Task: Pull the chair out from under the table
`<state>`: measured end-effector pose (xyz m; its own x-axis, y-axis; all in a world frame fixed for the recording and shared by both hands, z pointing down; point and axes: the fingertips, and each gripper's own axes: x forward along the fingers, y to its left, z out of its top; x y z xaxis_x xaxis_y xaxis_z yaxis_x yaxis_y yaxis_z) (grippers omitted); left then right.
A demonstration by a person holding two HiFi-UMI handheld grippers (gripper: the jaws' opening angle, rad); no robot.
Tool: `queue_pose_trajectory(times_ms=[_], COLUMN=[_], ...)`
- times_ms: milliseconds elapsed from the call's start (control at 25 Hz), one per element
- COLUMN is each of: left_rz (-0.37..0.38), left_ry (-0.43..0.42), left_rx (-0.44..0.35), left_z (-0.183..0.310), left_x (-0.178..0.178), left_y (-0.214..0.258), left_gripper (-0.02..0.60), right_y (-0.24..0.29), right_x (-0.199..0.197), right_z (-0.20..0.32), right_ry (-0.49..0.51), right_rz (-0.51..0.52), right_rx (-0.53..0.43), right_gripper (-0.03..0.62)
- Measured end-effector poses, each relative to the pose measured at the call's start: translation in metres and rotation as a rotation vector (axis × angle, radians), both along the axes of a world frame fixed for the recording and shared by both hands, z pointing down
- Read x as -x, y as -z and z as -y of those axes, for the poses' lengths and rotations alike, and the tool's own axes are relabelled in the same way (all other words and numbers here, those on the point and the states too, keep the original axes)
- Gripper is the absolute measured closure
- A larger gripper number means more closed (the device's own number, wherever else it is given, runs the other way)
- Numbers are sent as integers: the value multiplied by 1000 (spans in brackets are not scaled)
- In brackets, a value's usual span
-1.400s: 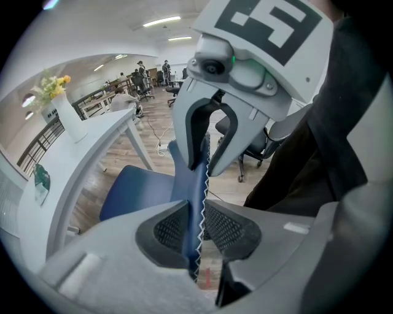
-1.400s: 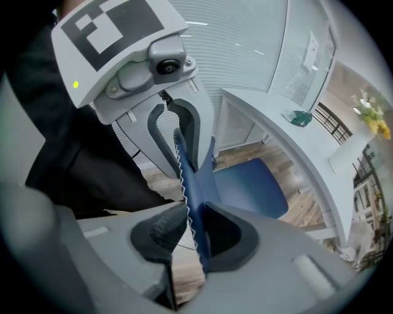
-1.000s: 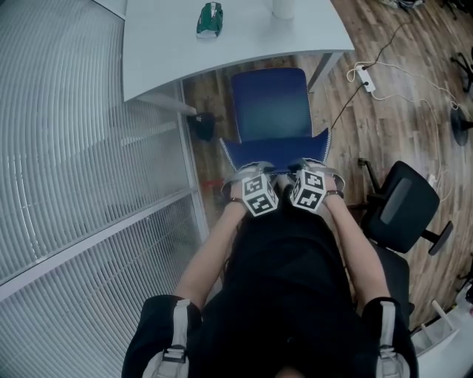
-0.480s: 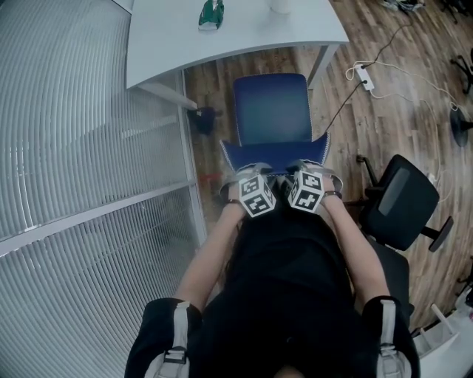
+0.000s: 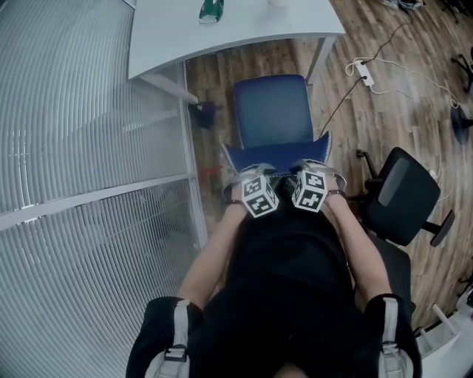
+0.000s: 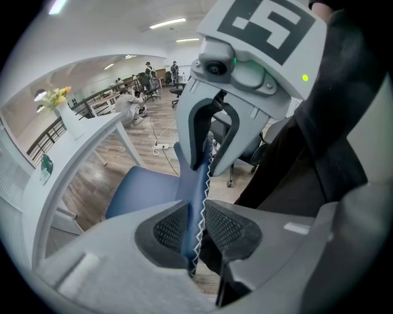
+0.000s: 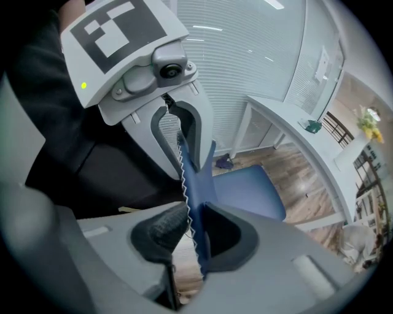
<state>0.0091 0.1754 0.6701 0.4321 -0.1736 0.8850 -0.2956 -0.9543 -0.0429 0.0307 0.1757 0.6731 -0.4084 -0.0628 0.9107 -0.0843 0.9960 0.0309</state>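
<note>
The blue chair (image 5: 272,111) stands on the wooden floor (image 5: 355,125) directly in front of the person, with its seat facing the white table (image 5: 222,37); in the head view the whole seat shows below the table's near edge, so I judge that the chair is already mostly out from under it. Both grippers are set side by side on the top edge of the backrest (image 5: 275,153), which is the part nearest to the person and the easiest to pull on. The left gripper (image 5: 253,170) is clamped on that edge; in the left gripper view the blue cloth with its white zigzag seam (image 6: 198,184) passes straight between the two dark pads (image 6: 228,228), and they press on it from both sides. The right gripper (image 5: 310,167) grips the same edge in the same way, with the seam (image 7: 184,178) pinched between its pads (image 7: 164,228). Two grips near the middle probably keep the chair from turning while it is drawn back; one grip alone could let it swing toward the glass wall (image 5: 89,133) at the left. A black office chair (image 5: 399,196) stands close at the right, just beside the person's arm, and a power strip (image 5: 363,72) with its cable lies on the floor beyond it; a small green object (image 5: 211,9) lies on the table.
</note>
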Motion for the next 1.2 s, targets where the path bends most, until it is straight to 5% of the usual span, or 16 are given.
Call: queue_pose_trajectory(times_ms=[1200], left_rz=[-54], left_ry=[31], left_rx=[-40], left_z=[10], left_x=[-1], left_y=[7], left_gripper=[483], right_y=[6], right_x=[0], right_z=[11], right_ry=[-57], right_rz=[61], right_rx=[9], right_gripper=[490])
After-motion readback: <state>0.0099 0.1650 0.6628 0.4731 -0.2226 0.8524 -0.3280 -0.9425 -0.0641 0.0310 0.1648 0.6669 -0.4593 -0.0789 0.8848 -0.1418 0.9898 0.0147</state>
